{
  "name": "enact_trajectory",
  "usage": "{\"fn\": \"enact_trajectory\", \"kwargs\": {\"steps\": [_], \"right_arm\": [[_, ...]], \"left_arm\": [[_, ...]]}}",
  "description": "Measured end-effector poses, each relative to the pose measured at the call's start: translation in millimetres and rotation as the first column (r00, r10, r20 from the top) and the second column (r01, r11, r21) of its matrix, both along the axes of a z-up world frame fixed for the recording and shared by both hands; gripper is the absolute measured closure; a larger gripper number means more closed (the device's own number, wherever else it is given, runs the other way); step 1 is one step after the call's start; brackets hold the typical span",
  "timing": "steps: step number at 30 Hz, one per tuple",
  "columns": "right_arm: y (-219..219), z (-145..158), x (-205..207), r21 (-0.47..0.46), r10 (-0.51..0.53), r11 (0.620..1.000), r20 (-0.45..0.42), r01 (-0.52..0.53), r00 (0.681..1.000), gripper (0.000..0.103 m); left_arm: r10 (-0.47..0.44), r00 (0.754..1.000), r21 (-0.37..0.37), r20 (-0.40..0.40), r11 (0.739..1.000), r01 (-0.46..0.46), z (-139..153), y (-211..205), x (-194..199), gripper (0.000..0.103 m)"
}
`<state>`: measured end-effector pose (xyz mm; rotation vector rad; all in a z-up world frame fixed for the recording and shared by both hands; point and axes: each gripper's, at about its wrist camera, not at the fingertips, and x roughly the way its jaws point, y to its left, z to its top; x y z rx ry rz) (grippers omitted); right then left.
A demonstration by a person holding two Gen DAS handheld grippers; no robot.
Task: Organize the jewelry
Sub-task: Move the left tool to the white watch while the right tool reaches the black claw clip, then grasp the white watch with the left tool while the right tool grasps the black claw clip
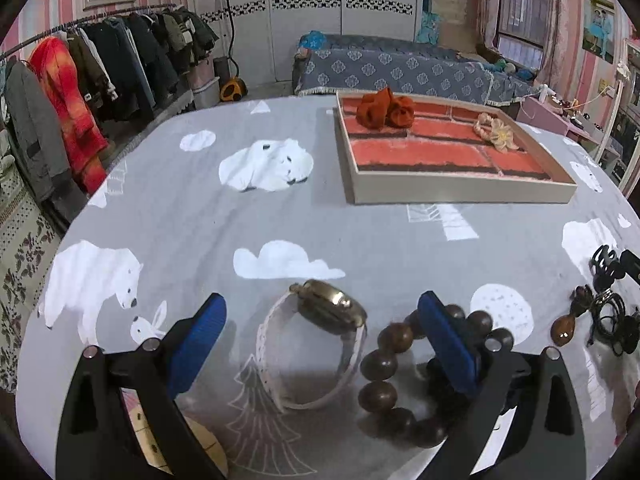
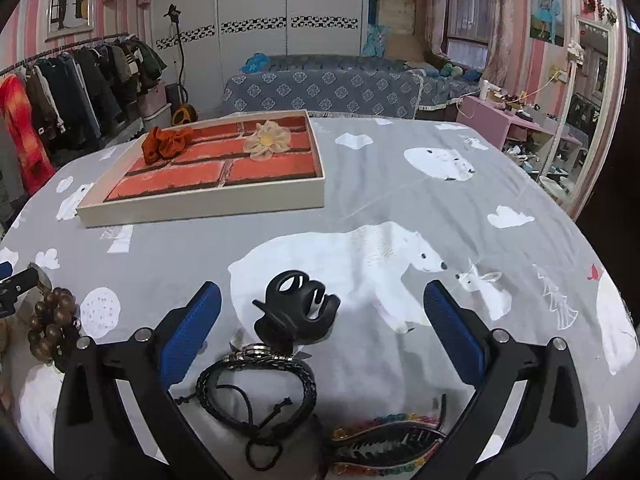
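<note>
On the grey polar-bear-print counter [image 1: 208,216], the left claw [image 1: 320,328] is hanging released around a gold-faced white-strapped watch [image 1: 320,336], beside brown wooden beads [image 1: 384,376]; the right claw [image 2: 320,316] is gaping around a black hair clip [image 2: 296,308], perhaps touching a black braided cord bracelet [image 2: 260,384]; the brick-patterned tray [image 2: 208,204] is sitting well apart.

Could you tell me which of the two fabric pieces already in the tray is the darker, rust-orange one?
It is the rust-orange scrunchie at the tray's far left corner; the other, a pale cream flower, lies to its right.
</note>
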<state>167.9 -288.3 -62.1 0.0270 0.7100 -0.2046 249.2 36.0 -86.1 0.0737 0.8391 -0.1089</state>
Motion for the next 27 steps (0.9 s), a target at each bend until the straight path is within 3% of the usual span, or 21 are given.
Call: {"fn": "enact_trajectory", "kwargs": {"steps": [9,16,23,26,27], "right_arm": [[8,-13,1,-0.062,-0.009,0.998,-0.03,0.007,1.0,0.004],[8,-19,6,-0.054,-0.001,0.999,-0.047,-0.002,0.999,0.005],[1,-22,12,-0.009,0.001,1.0,-0.069,-0.002,0.998,0.023],[0,-23,13,0.007,0.008,1.0,-0.075,-0.007,0.997,0.034],[0,-23,13,0.009,0.009,1.0,-0.075,-0.008,0.997,0.038]], "left_arm": [[0.026,1.0,-0.005,-0.001,1.0,-0.026,-5,11,-1,0.009],[0.015,1.0,-0.014,0.022,1.0,-0.014,-3,8,-8,0.009],[-0.017,1.0,-0.01,0.004,1.0,0.017,-5,2,-9,0.01],[-0.035,0.999,-0.017,-0.003,0.999,0.035,-6,-1,-10,0.021],[-0.035,0.999,-0.009,-0.003,0.999,0.035,-6,-2,-10,0.03]]}}
